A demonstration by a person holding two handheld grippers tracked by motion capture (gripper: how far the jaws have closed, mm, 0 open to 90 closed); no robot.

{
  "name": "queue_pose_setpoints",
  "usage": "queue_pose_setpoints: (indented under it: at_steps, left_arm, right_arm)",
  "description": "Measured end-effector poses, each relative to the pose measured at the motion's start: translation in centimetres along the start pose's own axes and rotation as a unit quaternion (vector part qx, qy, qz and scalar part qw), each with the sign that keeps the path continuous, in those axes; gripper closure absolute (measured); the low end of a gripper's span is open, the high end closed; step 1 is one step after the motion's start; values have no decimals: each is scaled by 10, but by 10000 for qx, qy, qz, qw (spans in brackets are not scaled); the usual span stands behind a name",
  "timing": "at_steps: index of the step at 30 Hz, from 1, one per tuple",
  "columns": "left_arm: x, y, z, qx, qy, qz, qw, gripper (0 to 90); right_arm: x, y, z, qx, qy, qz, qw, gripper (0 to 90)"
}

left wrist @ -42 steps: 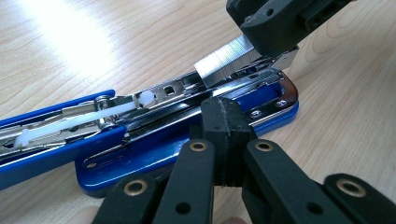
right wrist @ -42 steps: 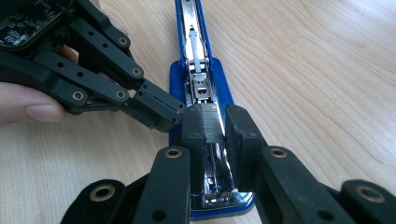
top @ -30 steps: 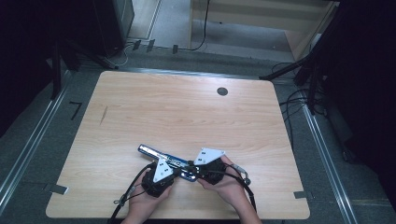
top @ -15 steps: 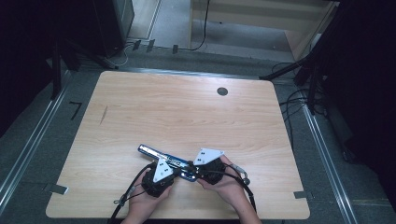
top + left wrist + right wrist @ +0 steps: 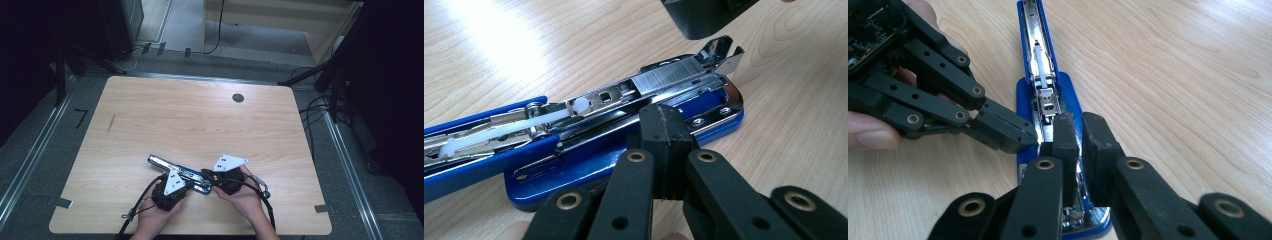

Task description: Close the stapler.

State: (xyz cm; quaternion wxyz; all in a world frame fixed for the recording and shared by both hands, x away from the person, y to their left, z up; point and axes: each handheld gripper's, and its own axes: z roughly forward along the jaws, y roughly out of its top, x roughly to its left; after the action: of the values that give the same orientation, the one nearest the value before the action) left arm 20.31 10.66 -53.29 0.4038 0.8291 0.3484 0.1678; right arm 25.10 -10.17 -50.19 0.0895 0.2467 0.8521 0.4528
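2 grippers meet at the opened blue stapler (image 5: 180,172), right gripper (image 5: 1075,145) apparently pinching its staple rail.

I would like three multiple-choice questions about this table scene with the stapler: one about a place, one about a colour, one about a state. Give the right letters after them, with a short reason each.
1. Where on the table does the stapler lie?
A. near the edge closest to the person
B. at the far edge, beside the dark round hole
C. on the floor next to the table

2. What colour is the stapler's body?
A. red
B. blue
C. yellow

3. In what state is the stapler?
A. closed flat
B. opened out, with the metal staple channel bare
C. broken in two separate pieces

Answers:
1. A: the high view shows it just ahead of both hands, far from the hole.
2. B: base and top arm are blue in both gripper views.
3. B: the left gripper view shows the staple strip and white pusher rod uncovered, the blue top folded back.
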Motion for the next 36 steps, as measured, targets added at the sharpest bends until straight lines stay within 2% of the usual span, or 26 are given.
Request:
queue_pose_setpoints:
  at_steps: [4,9,10,13,15,17,18,19,21,23,26,29,34,36]
  left_arm:
    - [1,0,0,3,-23,-12,10000,900]
    - [6,-1,-2,16,-63,-162,9998,900]
    - [7,-1,-2,0,-53,-206,9998,900]
    - [11,-1,-6,-46,-98,-337,9994,900]
    - [16,-1,-8,-88,-126,-525,9985,900]
    - [21,-2,-11,-95,-32,-580,9983,900]
    - [24,-3,-12,-50,168,-465,9988,900]
    - [27,-4,-15,-43,241,-452,9987,900]
    - [34,-5,-20,-88,135,-604,9980,900]
    - [40,-5,-24,-87,263,-646,9975,900]
    - [51,-8,-29,-79,263,-825,9962,900]
    - [59,-12,-33,-21,292,-913,9954,900]
    - [71,-18,-37,77,511,-1004,9936,900]
    - [75,-21,-37,124,519,-1099,9925,900]
  right_arm:
    - [2,-1,4,2,6,4,10000,890]
    - [1,-7,10,109,4,51,9999,900]
    - [1,-8,10,74,36,120,9999,900]
    - [1,-8,9,78,-11,103,9999,900]
    - [1,-7,8,39,-26,125,9999,900]
    - [1,-6,7,-20,-38,124,9999,900]
    - [1,-6,6,-52,-45,124,9999,900]
    - [1,-5,5,-83,-80,112,9999,900]
    - [2,-4,4,-136,-138,122,9997,900]
    - [2,-2,3,-192,-155,132,9996,900]
    - [1,0,2,-247,-194,179,9993,900]
    - [1,1,2,-290,-181,202,9992,900]
    - [3,4,4,-248,-132,204,9994,900]
    - [5,5,5,-242,-115,208,9994,900]
